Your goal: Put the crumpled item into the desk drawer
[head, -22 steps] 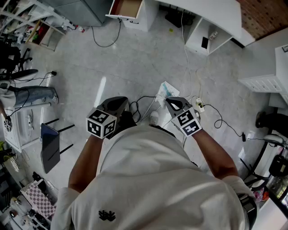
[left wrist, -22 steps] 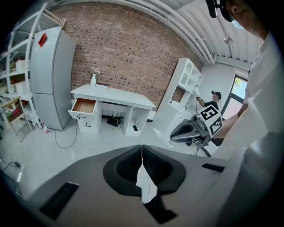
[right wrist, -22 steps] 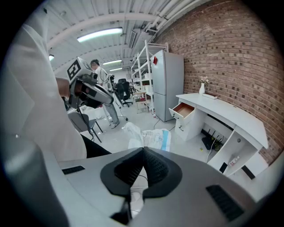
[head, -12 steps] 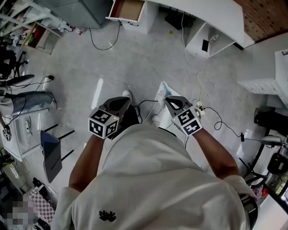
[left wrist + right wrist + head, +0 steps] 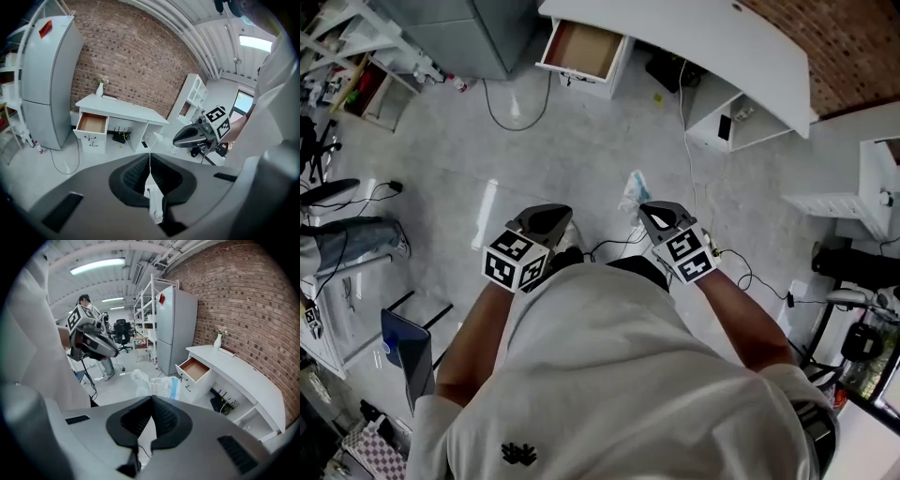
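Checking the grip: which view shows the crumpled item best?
The right gripper view: the crumpled item sticks out just past the closed jaws, its white and blue folds plain. The head view shows it small, ahead of the right hand-held gripper; the left gripper view shows only a tiny pale scrap.

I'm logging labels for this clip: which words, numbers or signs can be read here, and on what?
No text is readable.
Red label on the tall grey fridge: too small to read.
Blue print on the crumpled white plastic wrapper: blurred.
Black emblem on the white shirt: no letters.
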`<state>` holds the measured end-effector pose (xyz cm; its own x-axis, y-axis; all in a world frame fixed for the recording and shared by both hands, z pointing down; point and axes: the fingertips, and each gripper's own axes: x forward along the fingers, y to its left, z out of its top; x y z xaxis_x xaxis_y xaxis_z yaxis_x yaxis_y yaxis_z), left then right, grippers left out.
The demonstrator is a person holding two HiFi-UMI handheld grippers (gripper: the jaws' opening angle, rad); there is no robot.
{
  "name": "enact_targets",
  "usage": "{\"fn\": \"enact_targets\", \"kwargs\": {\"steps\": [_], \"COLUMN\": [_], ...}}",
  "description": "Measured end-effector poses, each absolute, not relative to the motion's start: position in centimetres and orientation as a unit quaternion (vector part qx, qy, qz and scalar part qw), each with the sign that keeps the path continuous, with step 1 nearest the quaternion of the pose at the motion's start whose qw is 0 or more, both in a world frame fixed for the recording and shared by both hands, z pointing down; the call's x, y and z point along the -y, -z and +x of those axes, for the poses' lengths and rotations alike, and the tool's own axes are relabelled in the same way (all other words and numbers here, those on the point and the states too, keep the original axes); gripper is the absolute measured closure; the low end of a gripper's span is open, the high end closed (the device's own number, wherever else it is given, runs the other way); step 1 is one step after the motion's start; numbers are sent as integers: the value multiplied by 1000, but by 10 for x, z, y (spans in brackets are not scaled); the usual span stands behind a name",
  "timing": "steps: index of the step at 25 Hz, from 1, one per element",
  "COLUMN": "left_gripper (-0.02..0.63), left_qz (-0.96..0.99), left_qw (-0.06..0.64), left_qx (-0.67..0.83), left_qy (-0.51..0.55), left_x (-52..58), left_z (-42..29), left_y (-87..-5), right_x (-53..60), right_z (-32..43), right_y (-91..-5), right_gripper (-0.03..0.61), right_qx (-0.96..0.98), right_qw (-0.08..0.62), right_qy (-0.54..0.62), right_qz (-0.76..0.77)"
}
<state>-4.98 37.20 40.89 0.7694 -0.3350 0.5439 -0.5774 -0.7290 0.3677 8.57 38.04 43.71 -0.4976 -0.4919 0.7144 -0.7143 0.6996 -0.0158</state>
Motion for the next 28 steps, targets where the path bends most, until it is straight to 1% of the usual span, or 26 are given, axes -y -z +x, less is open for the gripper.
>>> {"fn": "enact_targets", "kwargs": {"steps": [3,12,16,23,28], "left_gripper": [589,589,589,589,589], "left_qz": [900,889,885,876,866], "left_qw": [263,298,300,295,301], "left_qx": [261,281,288,306,325], "left_qy": [-230,-204,-211,-229,-230], "left_x": [-346,-268,-220,-111,-30], "left_z": [-80,-116,-125,-112,-104], "left_y": [-416,-431,-436,-433,-429], "right_x": [-344,-260,-205,-74,22], "right_z": [59,14,3,13,20], "right_y": [-438,-448,-457,-466,-481], "right_gripper": [552,552,552,552,552], "right_qx": [856,860,866,876,881], "right_qw": [353,371,373,371,383], "right_qy": [-144,-143,-137,-127,-108], "right_qz": [351,320,305,281,257]}}
